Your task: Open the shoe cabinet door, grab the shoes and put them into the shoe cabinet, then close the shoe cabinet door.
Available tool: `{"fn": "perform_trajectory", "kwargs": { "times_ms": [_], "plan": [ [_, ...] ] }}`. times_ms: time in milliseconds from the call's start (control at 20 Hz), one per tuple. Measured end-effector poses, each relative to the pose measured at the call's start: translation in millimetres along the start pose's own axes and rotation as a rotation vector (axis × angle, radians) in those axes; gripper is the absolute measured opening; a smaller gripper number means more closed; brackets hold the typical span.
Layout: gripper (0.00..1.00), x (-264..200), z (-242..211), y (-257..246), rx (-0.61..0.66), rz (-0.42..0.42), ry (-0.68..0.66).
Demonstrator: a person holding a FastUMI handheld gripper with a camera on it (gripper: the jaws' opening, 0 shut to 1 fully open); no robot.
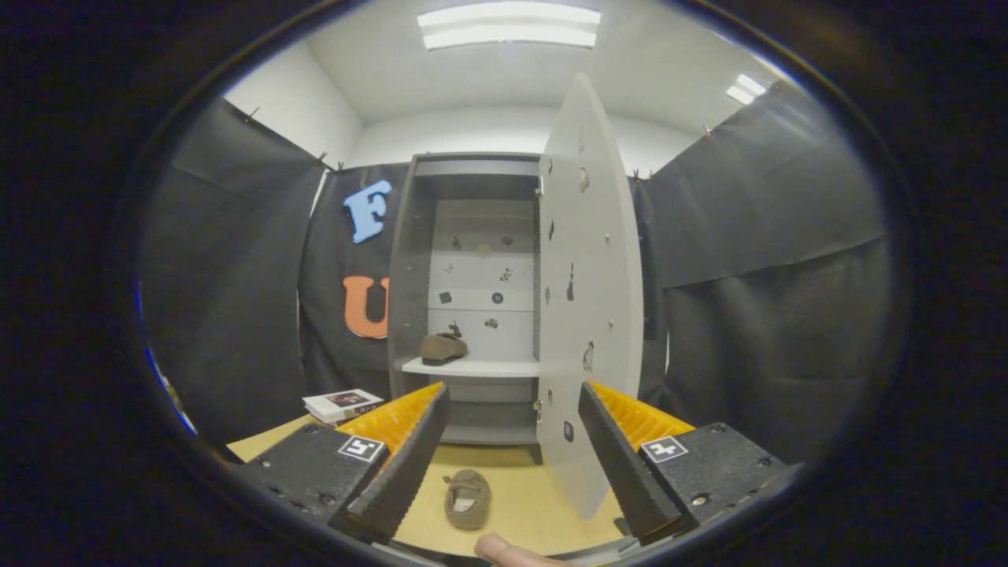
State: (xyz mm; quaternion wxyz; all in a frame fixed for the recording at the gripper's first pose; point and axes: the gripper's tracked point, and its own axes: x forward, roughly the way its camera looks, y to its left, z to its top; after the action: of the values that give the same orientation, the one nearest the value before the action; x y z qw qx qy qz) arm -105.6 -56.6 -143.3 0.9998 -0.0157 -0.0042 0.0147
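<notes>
Inspecting from the gripper view. Gripper (513, 441) standing with fingers spread wide apart, holding nothing, aimed straight at the cabinet opening.

Beyond the fingers: tall grey shoe cabinet with a pale back panel (472, 236), standing at the far edge of the tan wooden tabletop (535, 504). Pale grey cabinet door with small dark cut-outs (587, 276) standing swung fully out, edge-on toward the camera, its lower corner hanging just ahead of the right finger. Judged as left open this wide to keep the opening free for loading.

Resting on the white shelf (472, 367) inside the cabinet, beyond the left finger: one brown suede-like shoe with a dark lace (442, 347), sitting close to the shelf's front edge, seemingly already delivered.

Lying flat on the tabletop between the fingers, nearer the left one and not touching either: second brown slip-on shoe, opening facing up (467, 498). Judged as the next item for pickup; wide spread suiting a descent over it.

Showing below the shoe, at the gripper's base: fingertip of the person's hand (504, 549).

Sitting beyond the left finger, beside the cabinet's foot: small stack of white books (342, 405), clear of the working path.

Remaining, by judgement: second shoe, then door closing. Risk: right finger clipping the door's lower corner while descending.
</notes>
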Motion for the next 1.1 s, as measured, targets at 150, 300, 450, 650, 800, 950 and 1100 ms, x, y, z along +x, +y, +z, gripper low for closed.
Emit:
{"fn": "perform_trajectory", "kwargs": {
  "times_ms": [150, 300, 450, 650, 800, 950, 1100],
  "plan": [
    [1.00, 25, -45, 28, -0.019, 0.017, 0.032],
    [1.00, 55, -99, 58, -0.050, 0.064, 0.116],
    [1.00, 78, -148, 81, -0.071, 0.109, 0.195],
    [1.00, 109, -214, 95, -0.088, 0.106, 0.305],
    [1.00, 126, -264, 103, -0.073, 0.113, 0.415],
    [1.00, 136, -308, 109, -0.057, 0.127, 0.521],
    [0.94, 140, -345, 117, -0.032, 0.150, 0.640]
  ]
}}
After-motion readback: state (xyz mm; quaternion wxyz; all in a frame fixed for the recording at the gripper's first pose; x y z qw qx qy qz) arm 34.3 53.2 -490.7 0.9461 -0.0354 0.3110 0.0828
